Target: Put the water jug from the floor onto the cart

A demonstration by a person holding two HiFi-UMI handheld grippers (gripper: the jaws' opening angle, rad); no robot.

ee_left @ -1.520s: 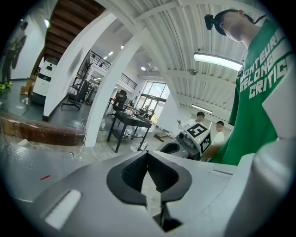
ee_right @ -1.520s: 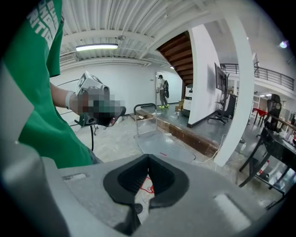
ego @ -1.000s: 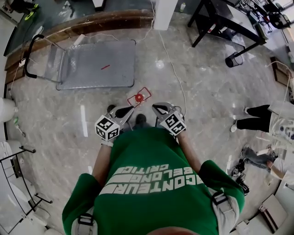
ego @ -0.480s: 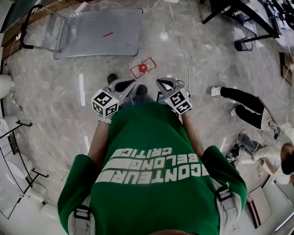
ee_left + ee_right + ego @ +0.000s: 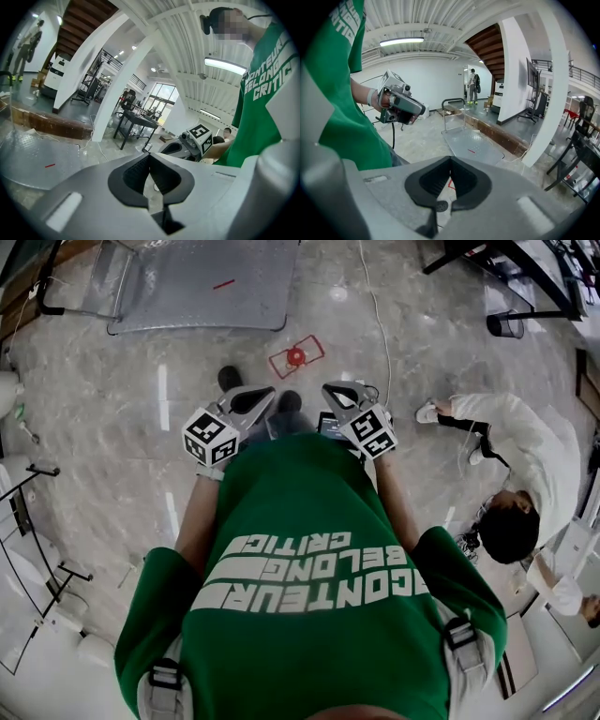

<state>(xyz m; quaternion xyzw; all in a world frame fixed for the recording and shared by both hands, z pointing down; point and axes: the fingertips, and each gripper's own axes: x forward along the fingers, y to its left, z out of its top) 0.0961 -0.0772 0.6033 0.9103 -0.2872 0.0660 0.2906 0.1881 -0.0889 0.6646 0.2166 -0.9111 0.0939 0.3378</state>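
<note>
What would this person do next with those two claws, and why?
Probably step forward and lower both: the left gripper and right gripper are shut and empty, while the red-topped jug sits on the floor ahead, short of the cart.

My feeds are evenly bright. A long white ceiling tube lamp (image 5: 401, 42) lights the hall, and daylight comes through the tall far windows (image 5: 161, 96). The polished grey marble floor (image 5: 112, 437) shows white glare streaks on the left. Both gripper views bow at the edges with black corners, and the left gripper (image 5: 149, 154) looks soft near the lens. Shadows are faint.
</note>
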